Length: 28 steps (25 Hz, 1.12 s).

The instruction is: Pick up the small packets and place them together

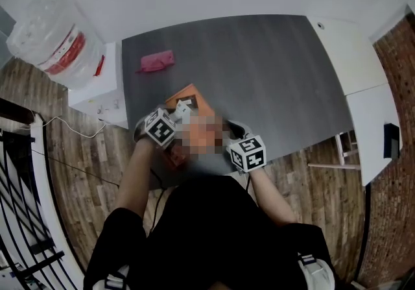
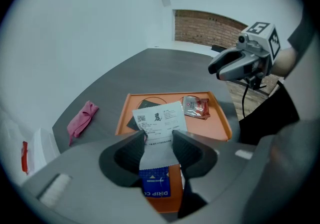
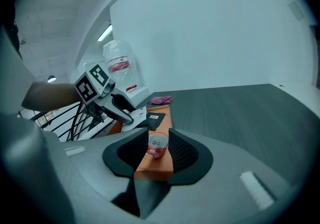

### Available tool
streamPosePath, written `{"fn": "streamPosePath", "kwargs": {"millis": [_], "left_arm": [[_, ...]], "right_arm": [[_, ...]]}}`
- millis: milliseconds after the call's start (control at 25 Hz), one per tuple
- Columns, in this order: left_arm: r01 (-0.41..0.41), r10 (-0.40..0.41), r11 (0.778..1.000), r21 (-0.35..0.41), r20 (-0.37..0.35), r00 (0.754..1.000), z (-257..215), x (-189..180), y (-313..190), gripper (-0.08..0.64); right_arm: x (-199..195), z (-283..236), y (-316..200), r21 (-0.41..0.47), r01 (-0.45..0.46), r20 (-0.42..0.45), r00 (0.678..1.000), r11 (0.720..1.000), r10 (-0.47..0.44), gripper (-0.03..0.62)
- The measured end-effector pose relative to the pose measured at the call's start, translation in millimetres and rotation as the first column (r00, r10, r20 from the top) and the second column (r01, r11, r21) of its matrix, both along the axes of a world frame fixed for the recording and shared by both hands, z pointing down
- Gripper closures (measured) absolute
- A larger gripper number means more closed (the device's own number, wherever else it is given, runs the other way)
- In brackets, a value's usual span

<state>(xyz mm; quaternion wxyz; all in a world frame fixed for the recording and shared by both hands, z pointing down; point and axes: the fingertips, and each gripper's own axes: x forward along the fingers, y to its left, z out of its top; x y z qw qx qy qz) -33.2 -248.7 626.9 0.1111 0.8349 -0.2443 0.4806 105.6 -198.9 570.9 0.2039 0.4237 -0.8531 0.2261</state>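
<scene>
In the head view we find the orange tray (image 1: pixel 187 94) at the near edge of the grey table (image 1: pixel 272 74). In the left gripper view the left gripper (image 2: pixel 159 140) is clamped on a white printed packet (image 2: pixel 160 118) with a blue lower end, above the tray's near part; we judge it best lowered flat beside the black packet (image 2: pixel 145 105) and the red packet (image 2: pixel 195 106) on the tray's far part. In the right gripper view the right gripper (image 3: pixel 159 144) stands half apart, gripping nothing, lined up on that glossy red-and-white packet on the tray.
</scene>
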Motion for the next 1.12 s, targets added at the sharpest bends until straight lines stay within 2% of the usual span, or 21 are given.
{"fn": "streamPosePath", "kwargs": {"millis": [160,440,880,1120], "left_arm": [[-0.029,0.029,1.000,-0.003,-0.001,1.000,2,10,-9,0.387],[-0.016,0.016,1.000,0.010,-0.001,1.000,4,18,-33,0.387],[-0.015,0.014,0.999,-0.032,-0.017,1.000,17,34,-44,0.383],[-0.026,0.026,1.000,-0.017,-0.015,1.000,16,36,-45,0.321]], "right_arm": [[3,2,-1,-0.009,-0.018,0.000,1.000,1.000,0.018,0.465],[17,5,-3,-0.022,-0.062,-0.001,0.998,0.998,0.062,0.465],[31,6,-5,-0.035,-0.092,-0.006,0.996,0.995,0.092,0.465],[32,5,-6,-0.032,-0.086,-0.013,0.996,0.996,0.085,0.465]]}}
